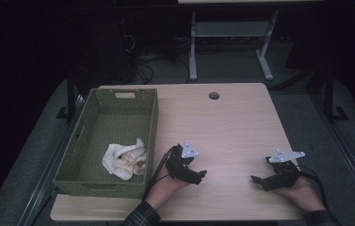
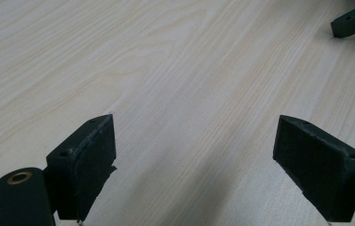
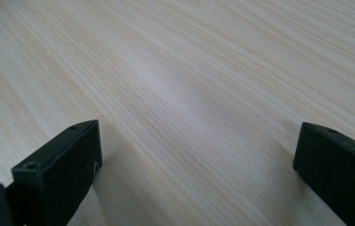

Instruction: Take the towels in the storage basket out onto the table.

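Both claws rest low on the tabletop (image 1: 231, 127), near its front edge and well apart from each other. Held in the person's left hand, the left claw (image 1: 198, 176) lies just right of the basket (image 1: 152, 123), its tips pointing toward the right claw (image 1: 258, 182), which points back at it from the right hand. In the left claw view the 2 black jaws stand wide apart with bare pale wood between them, and a dark tip of the other claw shows at the upper right corner. In the right claw view the 2 jaws are likewise spread wide over bare wood, gripping nothing. A grey plate (image 1: 189, 150) sits on top of the left claw, and another is on the right. The green woven basket stands on the left part of the tabletop, its long side running front to back. A crumpled white cloth (image 1: 124, 160) lies inside it, toward the front and against the right wall. The cloth is near the left claw, with the basket wall between them. A round hole (image 1: 214, 95) marks the tabletop near its far edge.
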Available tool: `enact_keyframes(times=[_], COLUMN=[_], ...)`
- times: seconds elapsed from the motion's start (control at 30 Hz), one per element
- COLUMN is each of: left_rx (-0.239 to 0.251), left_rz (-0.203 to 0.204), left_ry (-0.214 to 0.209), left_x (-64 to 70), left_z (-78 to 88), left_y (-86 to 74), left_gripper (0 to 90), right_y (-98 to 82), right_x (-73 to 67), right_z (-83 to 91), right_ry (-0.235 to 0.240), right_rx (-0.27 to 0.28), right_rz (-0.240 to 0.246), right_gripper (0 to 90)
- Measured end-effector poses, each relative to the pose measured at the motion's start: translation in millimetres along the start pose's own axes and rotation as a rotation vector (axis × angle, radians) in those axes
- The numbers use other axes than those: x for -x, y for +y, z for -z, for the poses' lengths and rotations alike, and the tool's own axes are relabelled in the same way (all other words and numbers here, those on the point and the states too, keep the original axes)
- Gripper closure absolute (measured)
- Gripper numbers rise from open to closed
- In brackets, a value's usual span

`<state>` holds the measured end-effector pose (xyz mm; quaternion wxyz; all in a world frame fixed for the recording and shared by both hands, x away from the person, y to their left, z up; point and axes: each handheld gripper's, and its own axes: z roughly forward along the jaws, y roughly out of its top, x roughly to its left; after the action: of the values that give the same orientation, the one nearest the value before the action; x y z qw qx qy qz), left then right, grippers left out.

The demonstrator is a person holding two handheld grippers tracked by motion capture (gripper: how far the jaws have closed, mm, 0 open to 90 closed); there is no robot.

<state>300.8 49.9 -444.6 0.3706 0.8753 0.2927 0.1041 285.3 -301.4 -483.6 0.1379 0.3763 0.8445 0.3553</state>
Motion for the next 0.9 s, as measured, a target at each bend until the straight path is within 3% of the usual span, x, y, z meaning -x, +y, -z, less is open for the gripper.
enact_keyframes(times=[0.2, 0.57, 0.9], left_rx=[-0.022, -0.004, 0.008], left_rz=[-0.012, 0.0, 0.02], left_ry=[0.018, 0.029, 0.001], left_x=[2.3, -1.1, -3.5], left_z=[3.3, 19.2, 29.7], left_y=[3.1, 11.6, 18.4], left_gripper=[13.1, 13.1, 13.2], right_y=[0.0, 0.0, 0.0], right_x=[-0.1, -0.1, -0.1], right_z=[0.0, 0.0, 0.0], right_ry=[0.0, 0.0, 0.0], right_rx=[0.0, 0.0, 0.0], right_rz=[-0.001, -0.001, -0.001], right_gripper=[1.3, 1.3, 1.3])
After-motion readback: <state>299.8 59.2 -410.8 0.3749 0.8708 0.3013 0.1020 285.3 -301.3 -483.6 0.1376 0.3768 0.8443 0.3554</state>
